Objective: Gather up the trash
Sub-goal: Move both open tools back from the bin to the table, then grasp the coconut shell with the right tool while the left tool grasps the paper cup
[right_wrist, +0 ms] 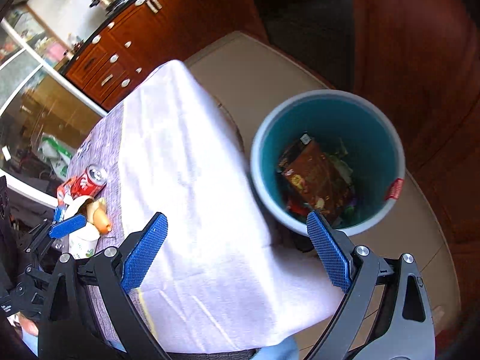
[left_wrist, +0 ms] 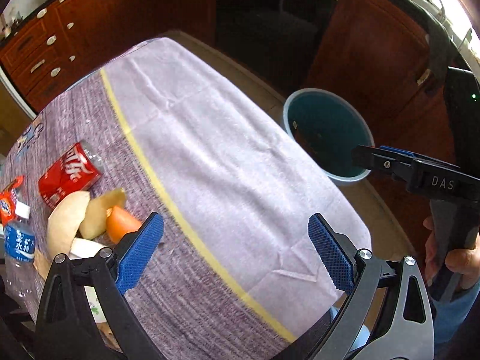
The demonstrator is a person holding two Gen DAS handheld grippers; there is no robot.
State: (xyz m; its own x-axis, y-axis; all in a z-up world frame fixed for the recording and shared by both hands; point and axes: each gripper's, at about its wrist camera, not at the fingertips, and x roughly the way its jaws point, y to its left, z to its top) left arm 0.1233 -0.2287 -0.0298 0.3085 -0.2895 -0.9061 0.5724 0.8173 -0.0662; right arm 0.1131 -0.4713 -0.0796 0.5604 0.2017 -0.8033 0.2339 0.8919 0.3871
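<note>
On the left of the cloth-covered table (left_wrist: 228, 162) lie a red cola can (left_wrist: 70, 174), pale fruit peels (left_wrist: 69, 222), an orange scrap (left_wrist: 121, 223), a water bottle (left_wrist: 18, 249) and a red wrapper (left_wrist: 9, 201). My left gripper (left_wrist: 235, 252) is open and empty, just right of the peels. My right gripper (right_wrist: 238, 252) is open and empty above the table's right edge, next to the blue bin (right_wrist: 258, 156). A brown packet (right_wrist: 318, 180) and other scraps lie in the bin. The can (right_wrist: 90, 183) and peels (right_wrist: 96, 210) also show in the right wrist view.
The bin (left_wrist: 364, 129) stands on the beige floor (right_wrist: 255, 69) right of the table. Wooden cabinets (left_wrist: 75, 30) line the far wall. A white paper cup (right_wrist: 82, 244) sits near the peels. A hand (left_wrist: 459, 264) holds the right gripper's handle.
</note>
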